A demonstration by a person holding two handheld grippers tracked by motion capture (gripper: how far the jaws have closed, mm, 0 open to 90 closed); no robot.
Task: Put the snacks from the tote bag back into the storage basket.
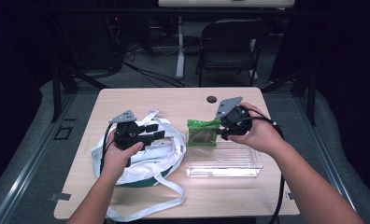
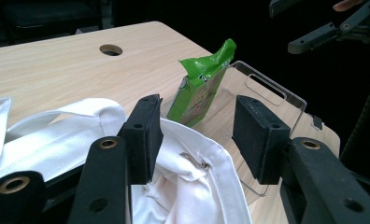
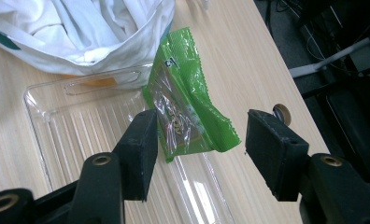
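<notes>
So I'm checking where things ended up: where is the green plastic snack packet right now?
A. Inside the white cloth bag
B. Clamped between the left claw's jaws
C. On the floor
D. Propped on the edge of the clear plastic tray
D: the green plastic snack packet leans at the clear plastic tray's rim, beside the white cloth bag, with neither claw's jaws touching it.

A light wooden table point(image 1: 141, 196) carries a white cloth bag point(image 1: 160, 161) and a clear plastic tray point(image 1: 248, 163).

Printed label on the crinkled green plastic snack packet point(image 1: 202, 132) too small to read, its lower edge hidden behind the clear plastic tray's rim point(image 1: 223, 173)
</notes>
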